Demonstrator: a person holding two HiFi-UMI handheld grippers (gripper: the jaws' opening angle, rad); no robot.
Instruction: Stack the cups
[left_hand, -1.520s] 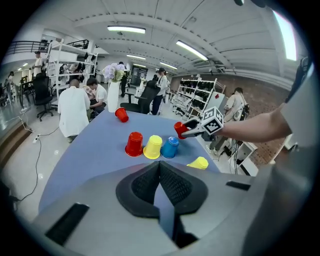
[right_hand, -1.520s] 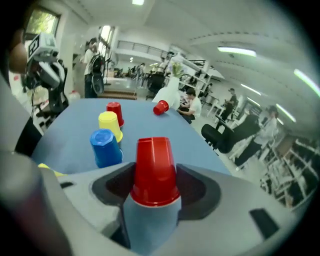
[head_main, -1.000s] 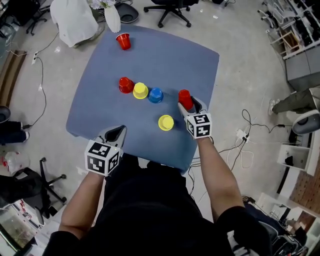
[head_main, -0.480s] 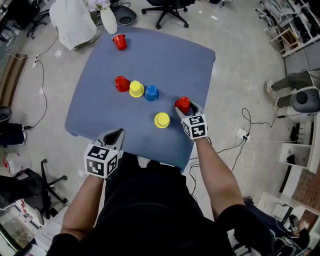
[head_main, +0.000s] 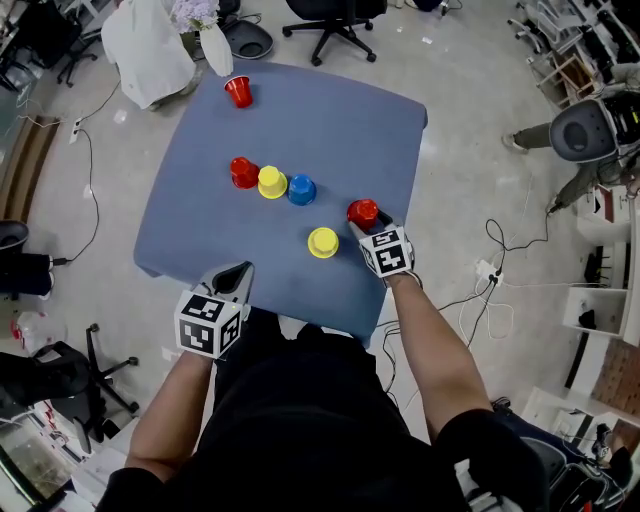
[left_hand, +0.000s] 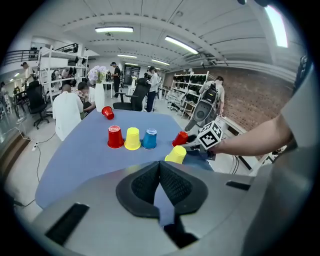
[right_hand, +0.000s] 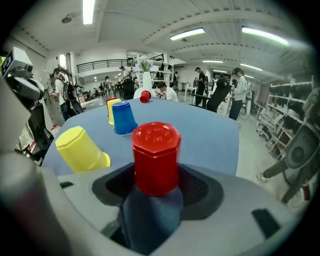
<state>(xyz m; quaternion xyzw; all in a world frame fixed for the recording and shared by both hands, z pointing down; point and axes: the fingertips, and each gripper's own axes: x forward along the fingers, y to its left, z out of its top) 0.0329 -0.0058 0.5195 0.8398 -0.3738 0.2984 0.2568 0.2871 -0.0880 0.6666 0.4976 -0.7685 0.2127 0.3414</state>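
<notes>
Right gripper view: the right hand-held gripper (right_hand: 155, 190) clamps an upturned red cup (right_hand: 156, 152) at centre frame, probably to cap the yellow cup (right_hand: 81, 149) at left. The left hand-held gripper (left_hand: 160, 172) rests, jaws together.

Cups: six in total.
- Red: three. These are the far red cup (head_main: 238, 91) at 11 o'clock, the row red cup (head_main: 243, 172) at 9 o'clock and the near red cup (head_main: 362, 212) at 4 o'clock.
- Yellow: two. These are the row yellow cup (head_main: 270, 182) and the lone yellow cup (head_main: 322, 242) at 6 o'clock.
- Blue: one, the blue cup (head_main: 301, 189).

Surface (head_main: 340, 120): one.

Claws: two, the left claw (head_main: 238, 272) and the right claw (head_main: 362, 222).
</notes>
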